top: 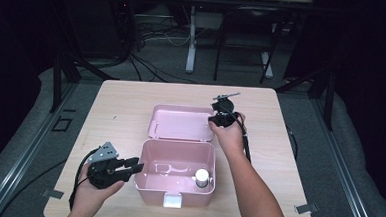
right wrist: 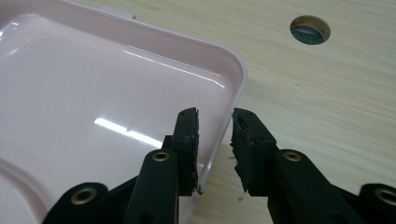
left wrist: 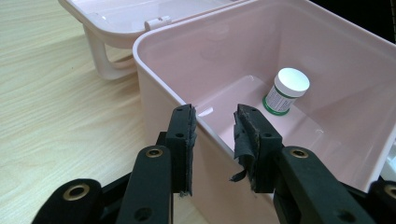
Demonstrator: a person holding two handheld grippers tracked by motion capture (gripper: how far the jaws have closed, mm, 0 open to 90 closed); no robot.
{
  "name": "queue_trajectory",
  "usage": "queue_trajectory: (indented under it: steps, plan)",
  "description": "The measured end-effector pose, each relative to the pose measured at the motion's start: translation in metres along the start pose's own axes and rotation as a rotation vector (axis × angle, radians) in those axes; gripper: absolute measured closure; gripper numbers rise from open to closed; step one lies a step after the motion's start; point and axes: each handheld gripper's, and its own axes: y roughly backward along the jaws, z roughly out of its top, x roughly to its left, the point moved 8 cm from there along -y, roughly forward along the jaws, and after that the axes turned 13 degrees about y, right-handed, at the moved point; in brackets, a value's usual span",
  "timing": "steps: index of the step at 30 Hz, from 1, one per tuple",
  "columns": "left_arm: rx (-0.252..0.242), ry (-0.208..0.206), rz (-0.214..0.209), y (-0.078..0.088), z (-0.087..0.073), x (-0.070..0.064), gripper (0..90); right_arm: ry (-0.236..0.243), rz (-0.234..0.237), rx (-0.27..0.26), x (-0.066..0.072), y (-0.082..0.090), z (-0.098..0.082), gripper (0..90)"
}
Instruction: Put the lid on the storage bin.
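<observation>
Pink storage box (top: 177, 185) is seen open mid-table, lid (top: 180, 123) laid flat behind it, small white-capped jar (top: 202, 177) inside at the right. Left gripper (left wrist: 215, 135) is set astride the box's left wall, jaws part-open, not clamped. Right gripper (right wrist: 215, 140) is placed astride the lid's right rim, narrow gap, pads not pressed on it.

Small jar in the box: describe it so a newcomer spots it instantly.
On the wooden table stands an open pink box, its lid folded back behind it. Inside, upright in the near right corner, is the jar: white cap, green-edged label, the only loose item in the box.
</observation>
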Motion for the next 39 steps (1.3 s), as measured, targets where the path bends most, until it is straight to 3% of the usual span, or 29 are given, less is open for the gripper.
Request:
queue_trajectory:
  steps: [7,18,39]
  plan:
    - [0.002,0.000,0.004,0.000,0.000,-0.001,67.6,-0.057,-0.001,0.024,-0.004,-0.006,0.002,75.6]
    - [-0.002,0.003,0.003,0.000,0.000,0.000,67.9,-0.086,-0.008,0.051,-0.004,-0.018,0.000,78.4]
    - [-0.004,0.010,0.001,0.000,0.000,0.000,68.3,-0.153,0.000,0.047,-0.005,-0.014,0.003,81.0]
